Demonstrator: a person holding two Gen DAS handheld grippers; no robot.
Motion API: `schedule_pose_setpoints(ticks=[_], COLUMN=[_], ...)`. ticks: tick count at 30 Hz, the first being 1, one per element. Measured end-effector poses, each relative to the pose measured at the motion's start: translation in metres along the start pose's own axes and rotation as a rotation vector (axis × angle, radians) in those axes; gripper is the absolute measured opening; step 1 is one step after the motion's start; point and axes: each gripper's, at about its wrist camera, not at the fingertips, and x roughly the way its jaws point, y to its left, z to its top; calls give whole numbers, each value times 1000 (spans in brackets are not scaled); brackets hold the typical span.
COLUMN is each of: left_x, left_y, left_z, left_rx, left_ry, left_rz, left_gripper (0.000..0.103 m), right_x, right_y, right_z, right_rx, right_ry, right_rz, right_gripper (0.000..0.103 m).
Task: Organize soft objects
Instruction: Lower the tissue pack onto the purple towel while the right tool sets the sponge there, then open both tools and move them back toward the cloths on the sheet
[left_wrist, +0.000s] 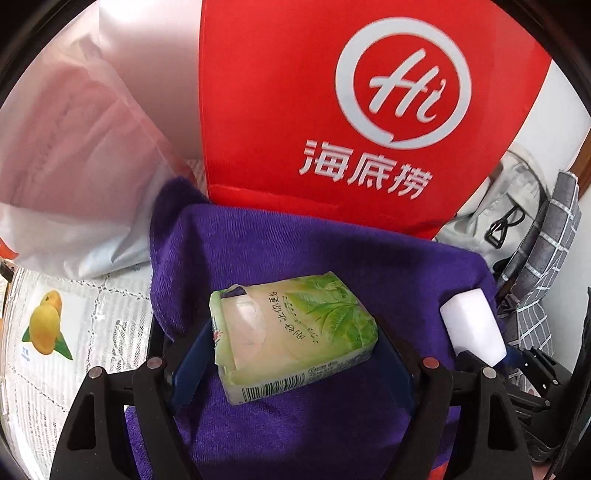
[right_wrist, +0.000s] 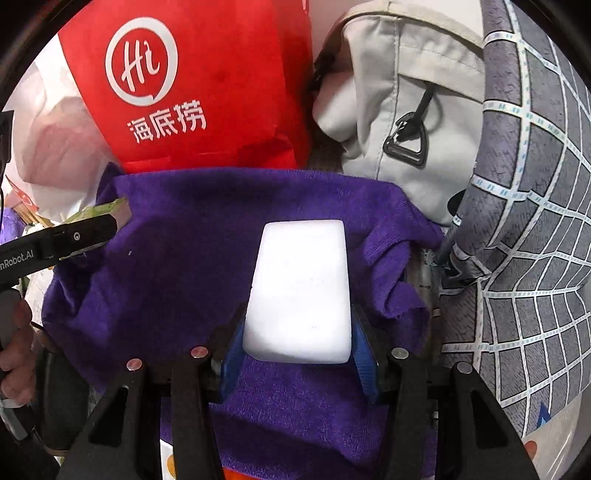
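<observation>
Left wrist view showed me the left hand-held gripper (left_wrist: 295, 354) with its jaws standing wide and closed on a green tissue pack (left_wrist: 291, 336), blue pads against its two short ends, the pack hanging just above the purple towel (left_wrist: 295, 251). I judged the pack light and squashy, its plastic wrap a little slippery, so holding it across the ends with only modest pressure seemed right; squeezing harder would merely have crumpled the wrap. In the right wrist view the right hand-held gripper (right_wrist: 299, 354) had its jaws about half open and pressed on the near end of a white sponge block (right_wrist: 299, 291), the long body of the block sticking out forward over the same towel. That block looked feather-light and springy, likely to dent and recover, and held by one end it could wag or twist, so a grip nearer its middle would have been steadier, in my judgement. The towel itself was limp and draped, rumpled toward the right edge of the worktop; I would have taken it by a corner or a fold. Behind it, along the far edge, stood a red paper bag (left_wrist: 332, 110) and a grey fabric bag (right_wrist: 399, 92); whether either was meant to receive the soft things I could not tell.
</observation>
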Motion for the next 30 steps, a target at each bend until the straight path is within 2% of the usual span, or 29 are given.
schedule_pose_setpoints(ticks=[6,13,16,18,21,23,26,30], left_x=[10,14,13,14,13,11,4,-5], left_y=[0,-9,-9,-8,-7,-7,-9,-6], left_z=[-2,-5,-6,-5,-5,-6,-6,-4], left_rx=[-3,12,16,9,0,5,25,-6], left_ry=[34,25,25,25,29,18,-3,-8], left_rz=[12,12,15,11,11,31,60,29], left_gripper=[81,81,81,82,85,94,94,94], right_x=[9,16,10,6,3,1,-3,-10], right_y=[11,21,23,24,25,25,23,24], right_z=[5,9,9,8,9,9,11,13], right_rx=[-33,-26,-34,-39,-38,-36,-30,-22], right_ry=[8,16,-8,-26,-39,-35,-44,-56], right_rz=[-25,-20,-29,-23,-12,17,32,42], right_gripper=[52,54,68,81,85,88,90,90])
